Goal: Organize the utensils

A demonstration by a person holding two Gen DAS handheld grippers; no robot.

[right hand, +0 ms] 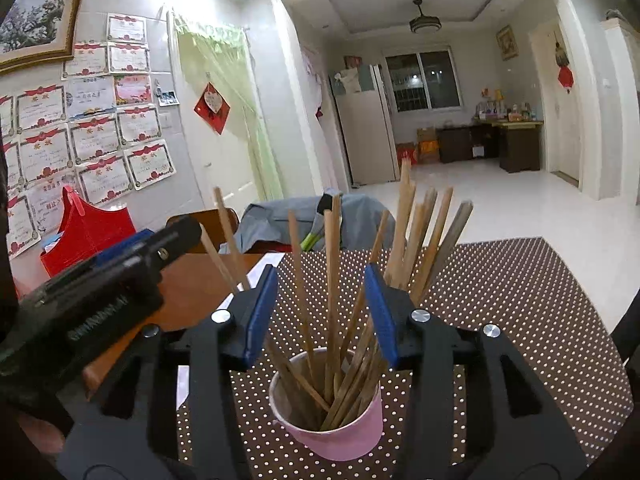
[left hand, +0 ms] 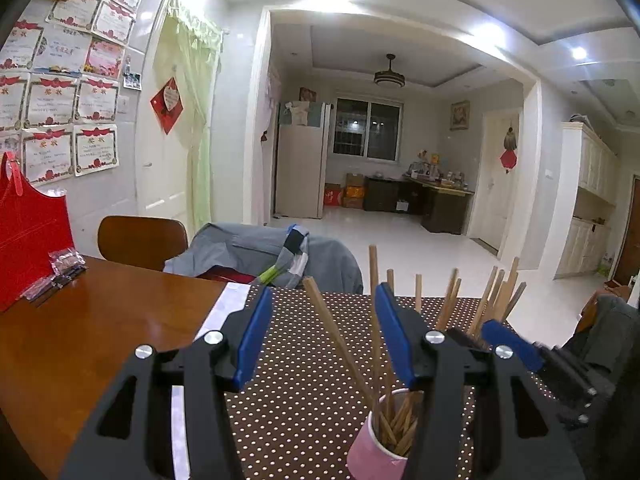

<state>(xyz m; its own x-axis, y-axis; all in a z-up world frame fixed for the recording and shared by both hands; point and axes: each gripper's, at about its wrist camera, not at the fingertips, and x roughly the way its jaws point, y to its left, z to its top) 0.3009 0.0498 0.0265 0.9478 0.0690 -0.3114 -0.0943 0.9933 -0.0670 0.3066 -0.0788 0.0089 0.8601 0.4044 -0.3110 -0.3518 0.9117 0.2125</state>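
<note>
Left wrist view
Your left gripper (left hand: 324, 334): its blue pads stand apart and nothing is pressed between them; one chopstick leans through the gap without touching either pad, as far as you can see.
Pink cup (left hand: 374, 450): it sits low in the view, partly behind your right-hand finger, on the dotted brown mat (left hand: 304, 360).
Chopsticks (left hand: 384, 420): a bundle stands in the cup and fans outward at the top.
Your right gripper (left hand: 508, 342): only a blue pad and black frame show at the right edge; from here you cannot tell how its jaws stand.
Table (left hand: 100, 320): bare wood lies left of the mat, with a red bag (left hand: 28, 236) at the far left.

Right wrist view
Your right gripper (right hand: 322, 316): the pads are parted; several chopsticks (right hand: 332, 300) rise between them, and none looks clamped.
Pink cup (right hand: 340, 436): it stands upright on the mat (right hand: 520, 300), just before the fingers.
Your left gripper (right hand: 132, 248): it reaches in from the left, beside the cup, well above the table (right hand: 192, 292).
</note>
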